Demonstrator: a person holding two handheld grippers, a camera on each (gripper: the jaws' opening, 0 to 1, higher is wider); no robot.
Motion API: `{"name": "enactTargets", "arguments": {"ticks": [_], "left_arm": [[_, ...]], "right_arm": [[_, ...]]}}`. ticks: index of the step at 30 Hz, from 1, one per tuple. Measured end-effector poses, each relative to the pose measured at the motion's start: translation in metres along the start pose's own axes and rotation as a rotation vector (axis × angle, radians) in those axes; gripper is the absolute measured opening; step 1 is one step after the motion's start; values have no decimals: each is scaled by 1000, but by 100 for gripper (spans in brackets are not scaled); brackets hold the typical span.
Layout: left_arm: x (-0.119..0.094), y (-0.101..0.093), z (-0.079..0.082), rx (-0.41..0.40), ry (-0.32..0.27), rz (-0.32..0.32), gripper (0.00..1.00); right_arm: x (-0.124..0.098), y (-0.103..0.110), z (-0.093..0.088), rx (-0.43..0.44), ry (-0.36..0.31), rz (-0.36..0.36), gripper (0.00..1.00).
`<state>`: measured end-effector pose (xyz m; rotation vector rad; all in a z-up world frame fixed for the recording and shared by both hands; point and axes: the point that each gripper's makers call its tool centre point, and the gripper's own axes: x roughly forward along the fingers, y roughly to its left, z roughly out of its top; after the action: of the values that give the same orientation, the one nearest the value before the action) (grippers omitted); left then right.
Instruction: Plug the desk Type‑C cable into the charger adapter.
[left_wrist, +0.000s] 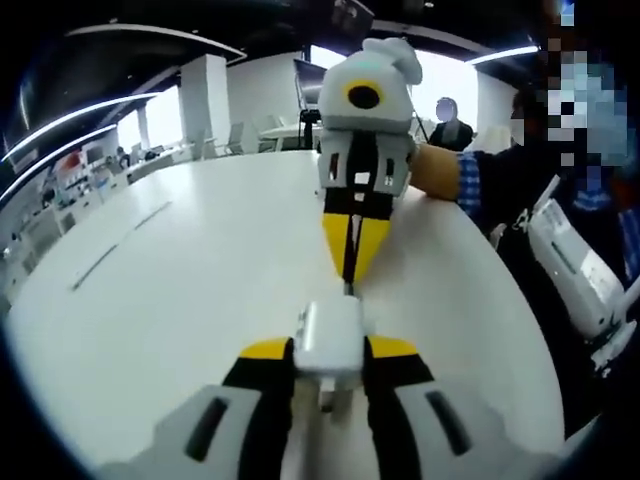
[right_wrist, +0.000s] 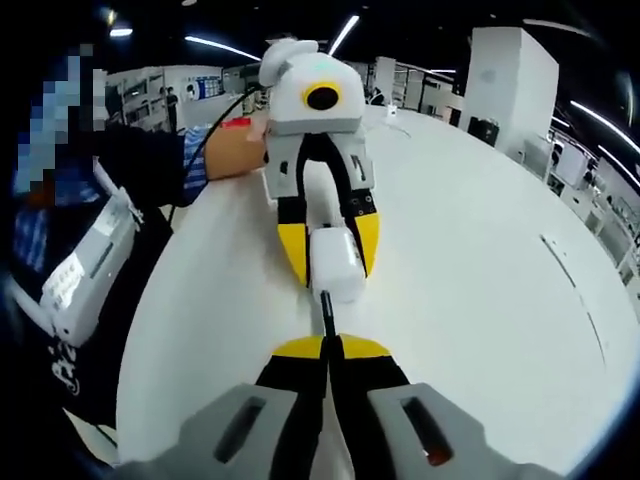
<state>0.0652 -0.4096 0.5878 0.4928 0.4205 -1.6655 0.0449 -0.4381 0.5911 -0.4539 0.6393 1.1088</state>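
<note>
You're working over the big round white table (left_wrist: 180, 300), both grippers facing each other nose to nose above it.

Left gripper (left_wrist: 330, 352): yellow-tipped jaws are clamping the white boxy charger adapter (left_wrist: 331, 340) by its sides. In the right gripper view that same white block (right_wrist: 335, 262) is sitting at 12 o'clock from your right jaws, held between the opposing yellow tips.

Right gripper (right_wrist: 327, 345): jaws are pinched tight on the thin dark Type-C cable end (right_wrist: 325, 308), plug tip poking forward toward 12 o'clock. In the left gripper view the right gripper (left_wrist: 350, 255) is coming in from 12 o'clock, with the dark plug (left_wrist: 349, 262) pointing down at the adapter's far face.

Key relation: plug axis and adapter are running on nearly one line, tip just short of the adapter face. Whether it's touching, I can't tell. The port itself isn't visible.

My read: insertion isn't made yet. You're needing a straight push along 12 o'clock, without roll on the right hand.
</note>
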Motion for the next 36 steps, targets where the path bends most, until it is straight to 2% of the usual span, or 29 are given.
{"name": "enactTargets", "arguments": {"ticks": [12,18,28,30,33,34,36], "left_arm": [[-3,0,-4,-23,9,11,26],[-4,1,-5,-24,11,12,26],[-6,2,-5,-10,5,6,26],[-6,3,-5,-5,1,3,27],[-7,3,-5,2,-4,0,27],[-7,4,-5,3,-3,2,26],[-8,4,-6,8,1,7,26]], "right_arm": [[10,1,0,18,7,-7,1],[15,-2,-2,-3,18,-17,1],[15,-3,0,-25,-11,-1,3],[15,-2,1,-62,-19,3,3],[14,-4,5,-227,-48,-13,4],[13,-4,8,-262,-67,-23,8],[12,-4,8,-270,-77,-25,13]]}}
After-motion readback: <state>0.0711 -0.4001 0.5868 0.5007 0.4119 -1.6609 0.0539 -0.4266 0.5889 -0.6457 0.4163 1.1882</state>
